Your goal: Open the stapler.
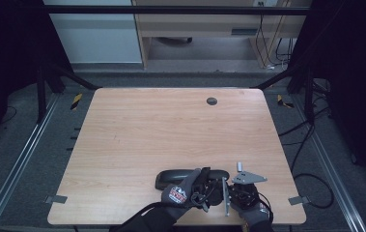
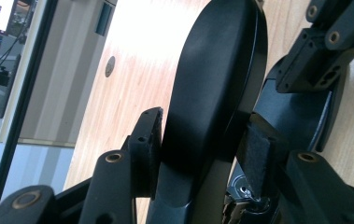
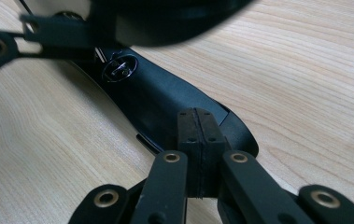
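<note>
Bench (image 1: 137,135) near edge, right of centre: black case (image 1: 173,178) lies there, lid (image 2: 212,88) raised. Lid is clamped by left tool (image 2: 202,154); right tool (image 3: 198,140), jaws together, is pressed at the base (image 3: 165,100). Opening step; next, lid to be swung fully back.

Table: light wood table (image 1: 147,130), rounded corners, pale grain running across.
Far edge: round dark grommet (image 1: 211,101) set into the top.
Near edge: black case (image 1: 173,177) lying flat on the wood, lengthwise across.
</note>
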Available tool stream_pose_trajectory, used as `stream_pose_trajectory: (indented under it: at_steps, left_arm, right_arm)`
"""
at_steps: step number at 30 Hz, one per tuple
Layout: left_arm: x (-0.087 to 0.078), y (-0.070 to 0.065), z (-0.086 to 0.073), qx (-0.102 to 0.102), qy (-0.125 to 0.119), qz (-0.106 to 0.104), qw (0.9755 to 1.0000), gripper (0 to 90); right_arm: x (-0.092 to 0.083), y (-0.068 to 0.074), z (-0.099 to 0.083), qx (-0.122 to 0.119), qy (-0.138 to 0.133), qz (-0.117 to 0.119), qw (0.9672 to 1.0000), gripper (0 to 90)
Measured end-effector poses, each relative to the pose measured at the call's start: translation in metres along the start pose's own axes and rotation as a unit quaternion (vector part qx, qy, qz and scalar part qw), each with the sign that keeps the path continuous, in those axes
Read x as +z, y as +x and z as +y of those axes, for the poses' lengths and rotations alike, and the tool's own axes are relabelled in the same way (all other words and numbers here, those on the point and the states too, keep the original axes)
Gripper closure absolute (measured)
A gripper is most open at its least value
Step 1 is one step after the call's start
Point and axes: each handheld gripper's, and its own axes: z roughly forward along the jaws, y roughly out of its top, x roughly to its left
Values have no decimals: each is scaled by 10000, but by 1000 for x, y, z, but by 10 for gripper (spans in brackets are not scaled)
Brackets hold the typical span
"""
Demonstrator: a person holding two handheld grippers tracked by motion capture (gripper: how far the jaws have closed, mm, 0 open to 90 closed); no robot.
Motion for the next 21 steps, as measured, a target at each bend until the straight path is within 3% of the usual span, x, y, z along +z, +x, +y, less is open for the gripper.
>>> stream_pose_trajectory:
  at_steps: [10, 21]
  left_arm:
    - [-11, 14, -3, -227, -110, 43, 9997, 543]
    - [-24, 30, -10, -722, -346, 50, 9968, 554]
  right_arm:
    - [0, 0, 0, 16, -16, 3, 10000, 900]
    - [0, 0, 0, 54, -16, -42, 10000, 900]
